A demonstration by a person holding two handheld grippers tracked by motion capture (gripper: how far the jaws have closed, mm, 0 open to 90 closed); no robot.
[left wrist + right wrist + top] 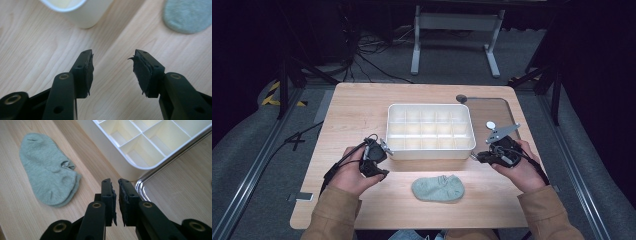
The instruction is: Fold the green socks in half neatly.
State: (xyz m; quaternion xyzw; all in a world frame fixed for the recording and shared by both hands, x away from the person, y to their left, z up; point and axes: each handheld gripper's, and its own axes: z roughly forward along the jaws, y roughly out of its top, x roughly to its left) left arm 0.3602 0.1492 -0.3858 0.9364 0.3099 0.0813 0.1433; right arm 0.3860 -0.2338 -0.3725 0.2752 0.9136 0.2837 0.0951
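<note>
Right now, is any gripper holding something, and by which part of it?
Nothing is held. The left gripper is open over bare table; the right gripper is nearly shut on nothing. The sock lies untouched.

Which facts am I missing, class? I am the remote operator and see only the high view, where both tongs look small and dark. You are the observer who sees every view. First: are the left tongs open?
Observer: Yes. In the left gripper view the left tongs stand wide open above the light wooden tabletop, with nothing between the pads.
Operator: And the right tongs?
Observer: The right tongs are almost closed, with only a thin slit between the pads, and they hold nothing.
Operator: Is the sock one layer?
Observer: The pale green fabric ankle sock shows two stacked edges at one end; whether it is folded or a pair, I cannot tell.
</note>
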